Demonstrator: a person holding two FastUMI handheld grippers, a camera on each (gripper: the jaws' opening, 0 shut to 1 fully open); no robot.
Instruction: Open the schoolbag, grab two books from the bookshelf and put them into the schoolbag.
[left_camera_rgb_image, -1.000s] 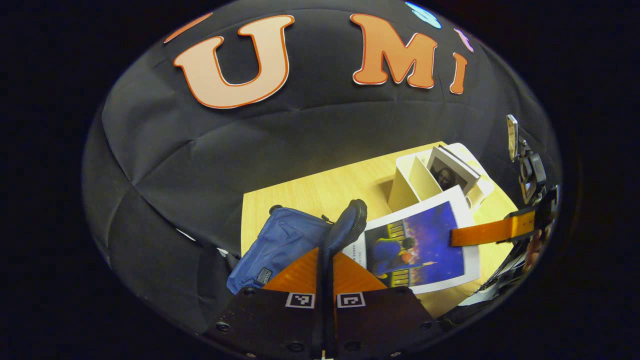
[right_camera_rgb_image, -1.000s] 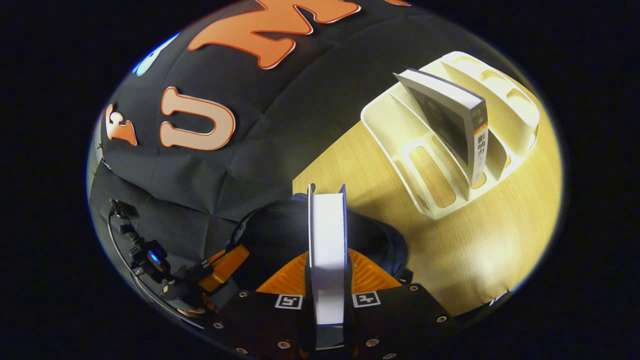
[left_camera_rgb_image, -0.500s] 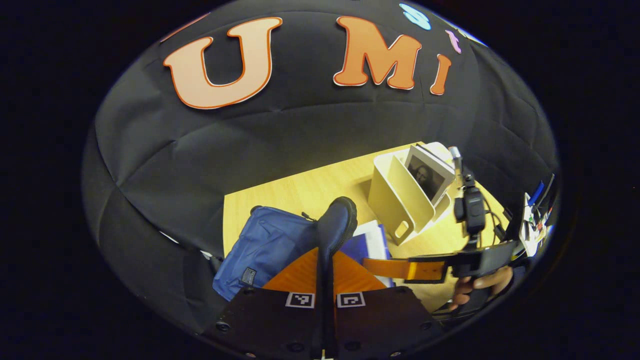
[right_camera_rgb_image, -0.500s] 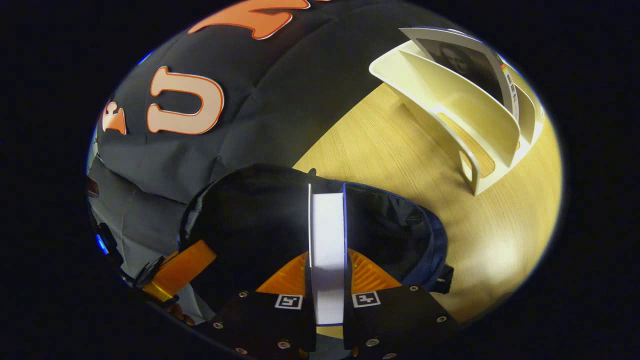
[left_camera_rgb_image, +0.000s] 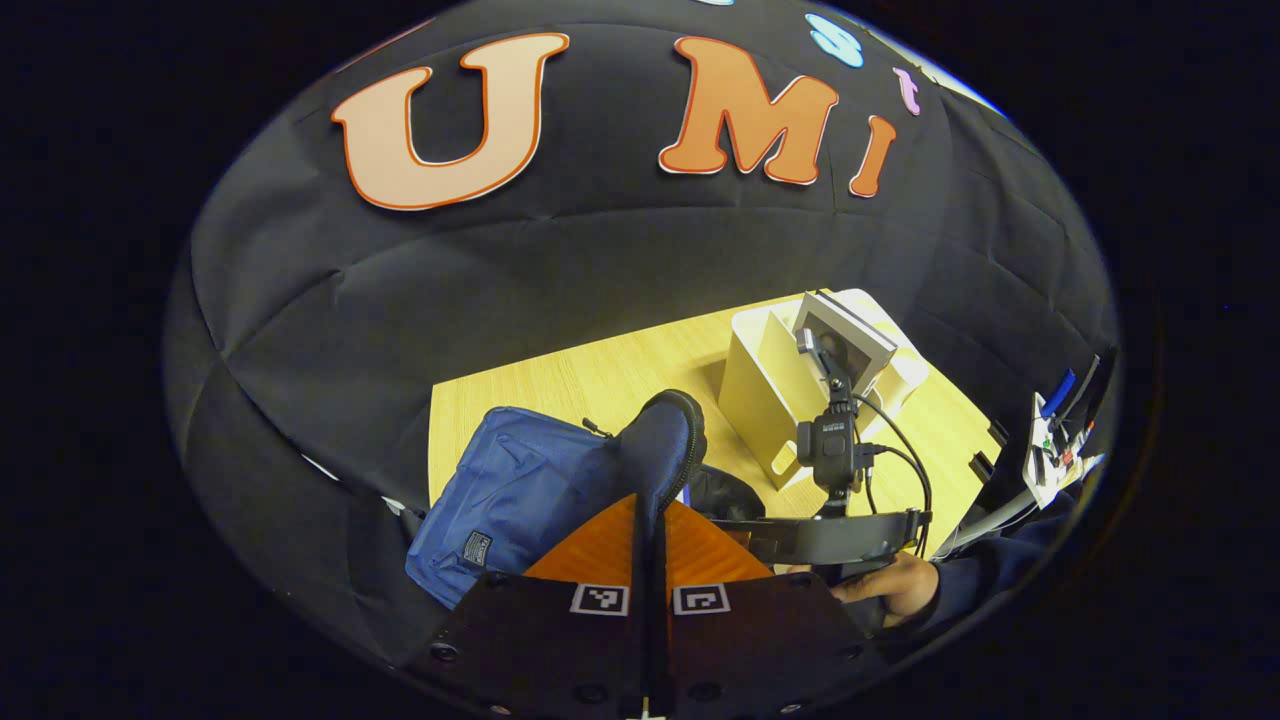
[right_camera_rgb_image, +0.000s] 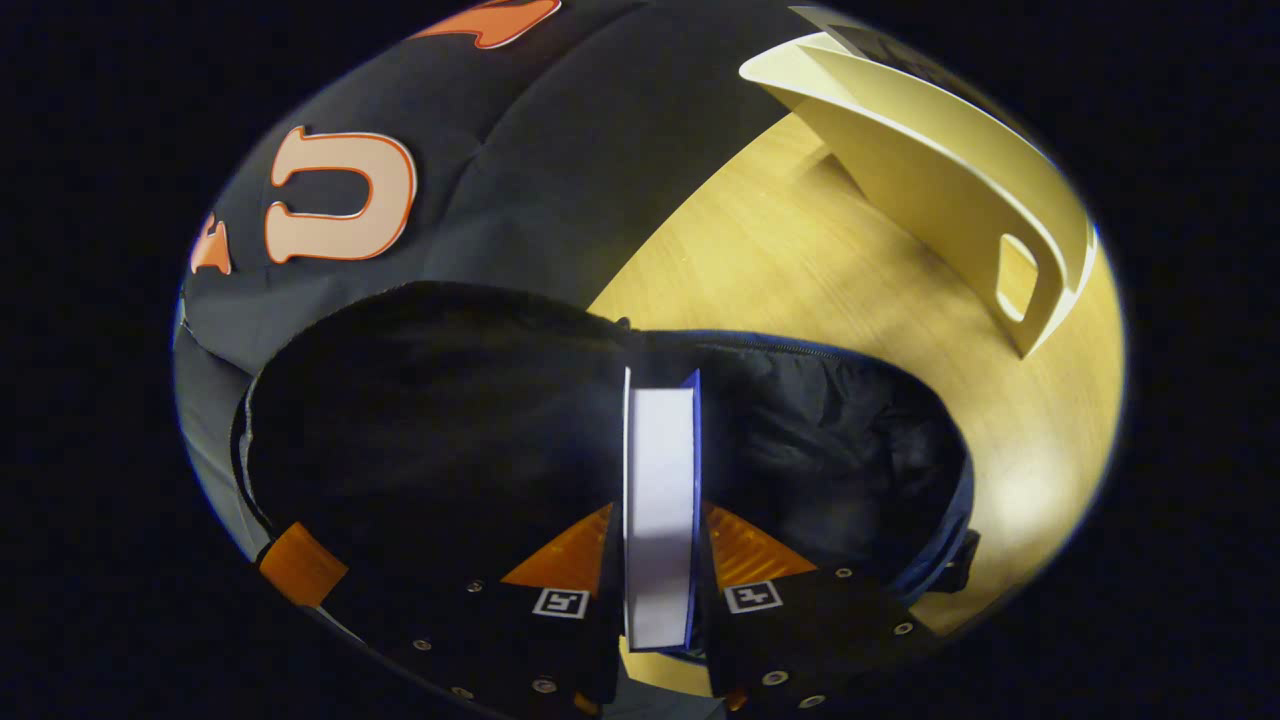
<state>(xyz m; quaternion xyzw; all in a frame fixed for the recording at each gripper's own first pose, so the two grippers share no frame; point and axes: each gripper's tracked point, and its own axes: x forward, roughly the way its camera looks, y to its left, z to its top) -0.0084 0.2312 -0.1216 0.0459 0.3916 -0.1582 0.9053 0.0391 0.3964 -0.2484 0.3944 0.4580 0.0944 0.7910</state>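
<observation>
2 grippers at work: the left gripper (left_camera_rgb_image: 648, 490) pinches the schoolbag (left_camera_rgb_image: 520, 490) flap upright, the right gripper (right_camera_rgb_image: 660, 545) grips a book (right_camera_rgb_image: 660, 500) over the bag's dark mouth; the bookshelf (left_camera_rgb_image: 780, 380) stands beyond on the table (left_camera_rgb_image: 560, 380).

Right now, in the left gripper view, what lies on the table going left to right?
Blue schoolbag → right gripper with its camera mount → cream bookshelf holding a book.

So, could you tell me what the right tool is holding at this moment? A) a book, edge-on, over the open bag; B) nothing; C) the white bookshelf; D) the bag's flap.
A: the right tool is clamped on a book, seen edge-on above the open schoolbag.
</observation>
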